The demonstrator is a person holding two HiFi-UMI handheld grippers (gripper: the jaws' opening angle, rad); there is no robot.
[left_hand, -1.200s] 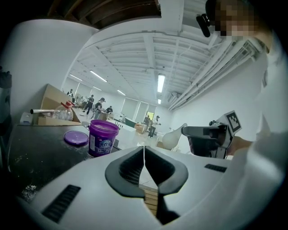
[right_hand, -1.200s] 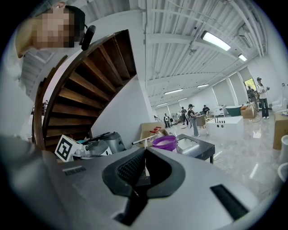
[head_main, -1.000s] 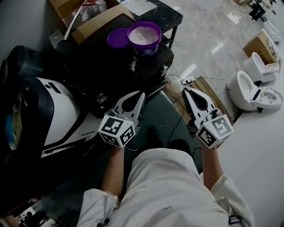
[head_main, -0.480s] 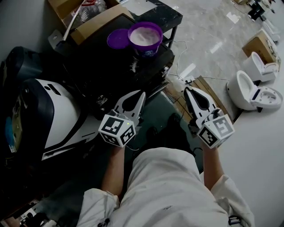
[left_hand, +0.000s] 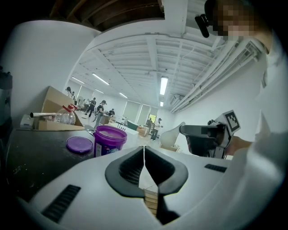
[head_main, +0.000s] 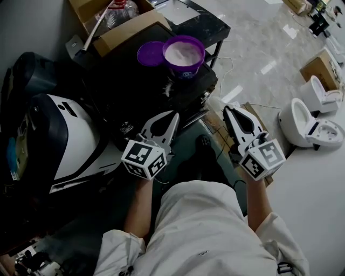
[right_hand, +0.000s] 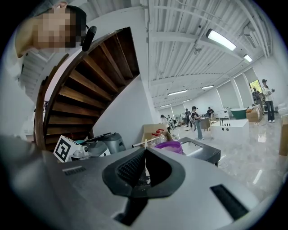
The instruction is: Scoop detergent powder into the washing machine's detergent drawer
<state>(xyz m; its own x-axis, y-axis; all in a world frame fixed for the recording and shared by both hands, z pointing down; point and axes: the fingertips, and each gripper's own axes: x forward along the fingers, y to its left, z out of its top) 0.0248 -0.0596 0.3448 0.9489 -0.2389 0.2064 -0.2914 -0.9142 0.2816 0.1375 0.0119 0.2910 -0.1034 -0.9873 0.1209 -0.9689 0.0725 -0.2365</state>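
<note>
Since half a second before, the head view had tipped, so the purple tub (head_main: 184, 54) sat a little lower and further right in the frame. More of the clear bottle (head_main: 119, 12) showed at the top edge, and my dark shoe (head_main: 202, 146) had come forward between my two claws, which had barely shifted.

Largest in the head view was the white and dark machine (head_main: 59, 140) filling the left side. I could not make out a drawer on it. Next came the black stand (head_main: 156, 86) in the upper middle, and behind it the open cardboard box (head_main: 126, 24) holding the bottle. The tub stood on the stand's far part, open and nearly full of white powder. Its purple lid (head_main: 151, 54) lay flat just beside it on the left, touching or almost so.

My left claw (head_main: 173, 116) was clenched with nothing in it, pointing up-frame towards the tub but well short of it. My right claw (head_main: 227, 110) was likewise clenched and empty, held off the stand's right edge and lower right of the tub. No scoop showed in either.

Only the head view showed the white toilets (head_main: 310, 116) on the floor at the right. Only the right gripper view showed the wooden staircase (right_hand: 90, 85) overhead, and both gripper views showed people standing far back in the hall.
</note>
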